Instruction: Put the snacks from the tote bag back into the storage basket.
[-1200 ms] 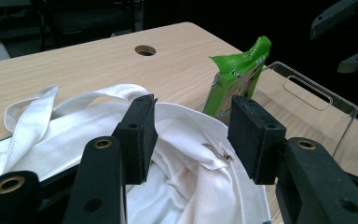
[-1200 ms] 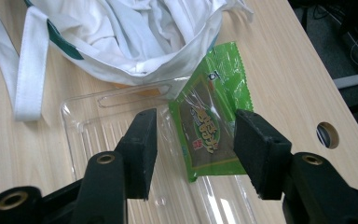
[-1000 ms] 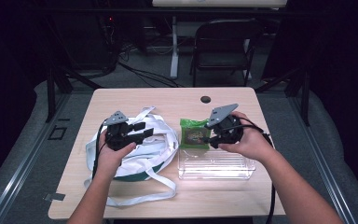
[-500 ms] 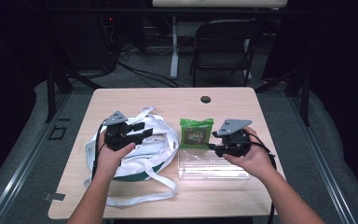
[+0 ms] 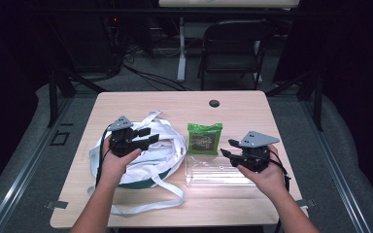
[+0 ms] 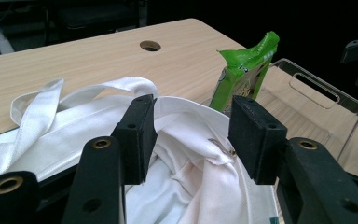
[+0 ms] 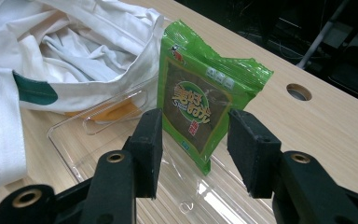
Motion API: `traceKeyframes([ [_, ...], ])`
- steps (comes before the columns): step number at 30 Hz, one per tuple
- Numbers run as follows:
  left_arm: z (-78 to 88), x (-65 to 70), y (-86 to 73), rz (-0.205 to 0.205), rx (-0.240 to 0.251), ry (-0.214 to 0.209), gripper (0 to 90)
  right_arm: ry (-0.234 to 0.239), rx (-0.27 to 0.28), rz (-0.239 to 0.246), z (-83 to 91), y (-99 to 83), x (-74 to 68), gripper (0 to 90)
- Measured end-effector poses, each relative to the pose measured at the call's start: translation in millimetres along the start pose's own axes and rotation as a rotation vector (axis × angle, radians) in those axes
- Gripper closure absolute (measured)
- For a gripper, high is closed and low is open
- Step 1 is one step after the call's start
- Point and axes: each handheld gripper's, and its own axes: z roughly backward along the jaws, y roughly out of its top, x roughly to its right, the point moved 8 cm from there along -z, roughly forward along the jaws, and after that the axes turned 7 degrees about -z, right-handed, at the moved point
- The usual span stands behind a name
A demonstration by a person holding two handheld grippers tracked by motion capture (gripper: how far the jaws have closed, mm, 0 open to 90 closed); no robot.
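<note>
A green snack packet [image 5: 204,138] stands tilted against the far edge of a clear plastic tray [image 5: 213,175]. My right gripper [image 5: 229,148] hovers low over the tray, pointing at the packet. In the right gripper view the packet [image 7: 200,107] rises just beyond the jaws of this gripper [image 7: 193,144]; they have just been closing but stay apart, and nothing is pressed between them. My left gripper [image 5: 148,136] rests on a white tote bag [image 5: 162,145]. In the left gripper view its jaws [image 6: 193,135] stand apart over the bag's rim [image 6: 191,112].
The wooden table [image 5: 252,111] has a round cable hole [image 5: 214,103] near its far edge. Long white bag straps [image 5: 145,204] trail toward the front edge. A folding chair [image 5: 233,43] and floor cables lie beyond the table.
My right gripper has moved right, nearer to the person and lower, from above the packet to over the tray. The left gripper and the bag have stayed put.
</note>
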Motion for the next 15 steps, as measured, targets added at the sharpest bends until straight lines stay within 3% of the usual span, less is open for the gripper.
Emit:
traceKeyframes([
  [15, 1.4, -2.5, -3.0, 0.0, -0.007, 0.013, 50.4, -0.023, 0.09, -0.085, 9.1, -28.3, 3.6, 55.0],
])
